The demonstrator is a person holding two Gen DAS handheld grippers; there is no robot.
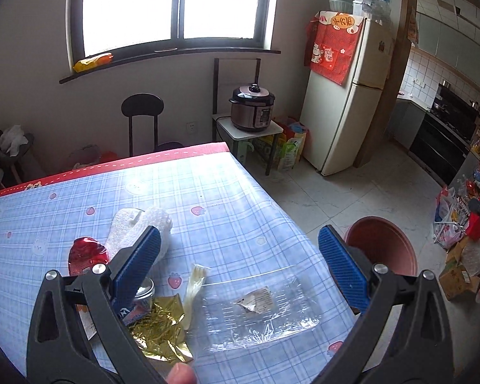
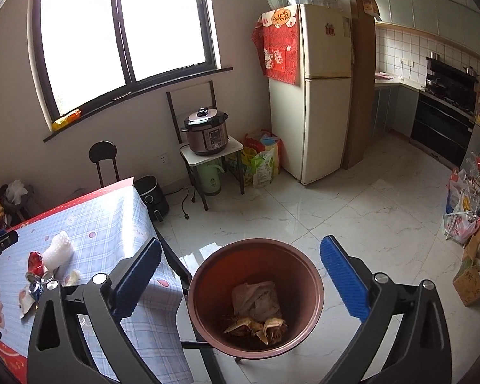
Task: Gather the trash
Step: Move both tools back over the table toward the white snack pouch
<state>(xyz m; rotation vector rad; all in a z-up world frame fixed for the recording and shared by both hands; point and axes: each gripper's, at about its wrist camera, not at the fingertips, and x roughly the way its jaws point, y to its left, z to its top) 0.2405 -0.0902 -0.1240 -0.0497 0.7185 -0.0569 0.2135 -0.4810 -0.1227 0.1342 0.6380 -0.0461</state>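
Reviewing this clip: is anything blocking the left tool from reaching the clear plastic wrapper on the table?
Nothing visible does. The left tool is open above the clear plastic wrapper, which lies flat and uncovered on the checked tablecloth. The plastic fork and gold foil lie beside it, to its left.

On your tabletop (image 1: 227,192): one clear plastic sheet (image 1: 259,310), one gold foil wrapper (image 1: 160,329), one white foam piece (image 1: 134,227), two cans (image 2: 35,264). One brown bin (image 2: 256,291).
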